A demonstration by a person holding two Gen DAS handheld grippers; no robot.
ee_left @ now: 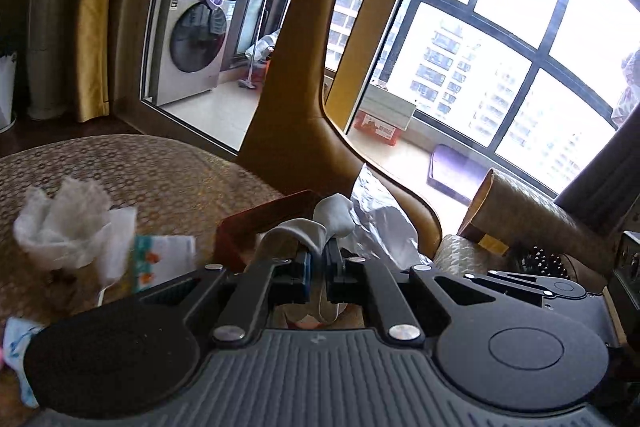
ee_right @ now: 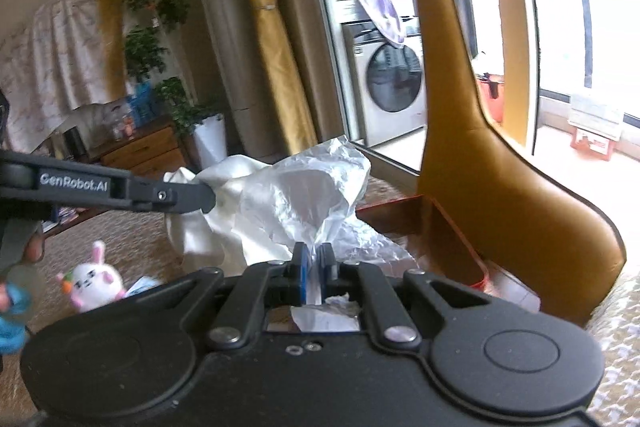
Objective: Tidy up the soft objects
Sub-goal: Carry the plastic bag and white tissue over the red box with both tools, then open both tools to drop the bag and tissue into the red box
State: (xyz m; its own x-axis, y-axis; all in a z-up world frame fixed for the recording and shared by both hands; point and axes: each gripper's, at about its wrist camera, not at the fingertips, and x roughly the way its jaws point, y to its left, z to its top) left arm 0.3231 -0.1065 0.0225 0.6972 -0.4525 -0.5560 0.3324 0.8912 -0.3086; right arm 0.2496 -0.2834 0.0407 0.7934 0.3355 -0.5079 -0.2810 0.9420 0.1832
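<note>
My left gripper (ee_left: 318,255) is shut on a white cloth (ee_left: 332,217) that bunches up above its pads. In the right wrist view the same gripper (ee_right: 210,197) reaches in from the left, pinching that white cloth (ee_right: 204,231), which hangs below it. My right gripper (ee_right: 316,259) is shut on a crinkled clear plastic bag (ee_right: 304,195) that balloons upward in front of it. The bag (ee_left: 380,223) shows just right of the cloth in the left wrist view. Both are held above an open red-brown box (ee_right: 440,227).
A tan leather chair back (ee_right: 500,179) rises right behind the box (ee_left: 256,227). On the patterned tablecloth (ee_left: 140,167) lie crumpled white tissue (ee_left: 68,227), a tissue pack (ee_left: 160,259), a pink-eared plush bunny (ee_right: 94,285) and a blue cloth (ee_left: 16,347).
</note>
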